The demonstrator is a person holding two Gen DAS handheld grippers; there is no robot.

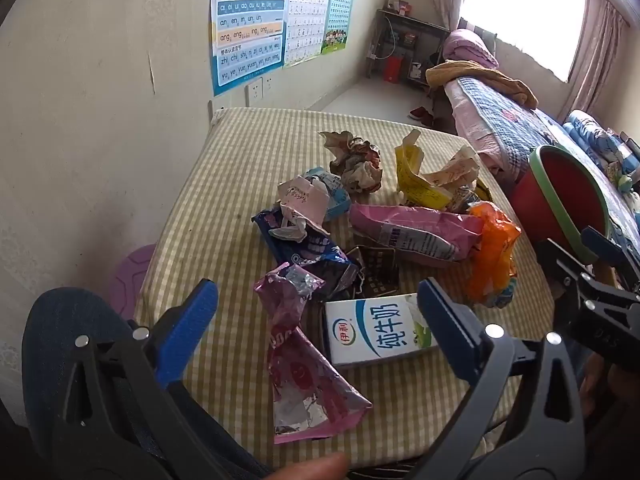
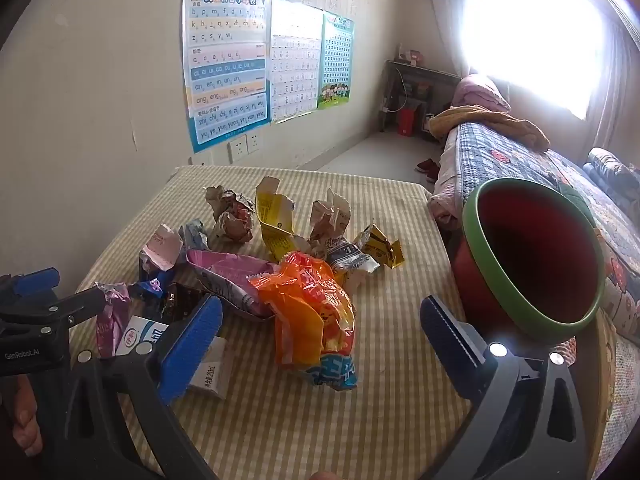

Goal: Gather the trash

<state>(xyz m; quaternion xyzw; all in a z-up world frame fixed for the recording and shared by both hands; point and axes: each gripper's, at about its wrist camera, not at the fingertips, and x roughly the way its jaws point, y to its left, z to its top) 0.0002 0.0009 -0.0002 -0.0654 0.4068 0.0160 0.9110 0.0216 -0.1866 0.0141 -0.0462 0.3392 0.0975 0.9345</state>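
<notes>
Hanging above the near edge of the checked-cloth table (image 2: 280, 420), the left gripper (image 1: 316, 320) and right gripper (image 2: 320, 332) both stand wide with nothing between their blue pads. The heap of crumpled wrappers (image 1: 360, 216) fills the table's middle, its white milk carton (image 1: 372, 332) and orange plastic bag (image 2: 312, 312) nearest. Bare cloth rings the heap; the red bin with green rim (image 2: 532, 264) stands off the right edge.
</notes>
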